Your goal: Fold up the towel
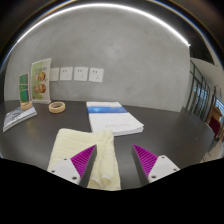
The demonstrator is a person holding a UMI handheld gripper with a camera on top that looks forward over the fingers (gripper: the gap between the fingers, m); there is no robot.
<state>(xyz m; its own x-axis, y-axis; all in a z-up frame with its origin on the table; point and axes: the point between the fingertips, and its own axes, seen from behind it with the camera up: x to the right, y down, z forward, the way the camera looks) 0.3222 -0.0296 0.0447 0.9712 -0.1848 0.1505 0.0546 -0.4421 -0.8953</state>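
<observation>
Hovering open, the jaws straddle the cream towel (pixel 88 152)'s right edge on the dark table (pixel 165 130).

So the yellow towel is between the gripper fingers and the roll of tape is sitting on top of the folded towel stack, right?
Not quite. The gripper view shows the roll of tape on the table, left of the folded stack, not on it. The yellow towel does lie between the open gripper fingers.
</observation>
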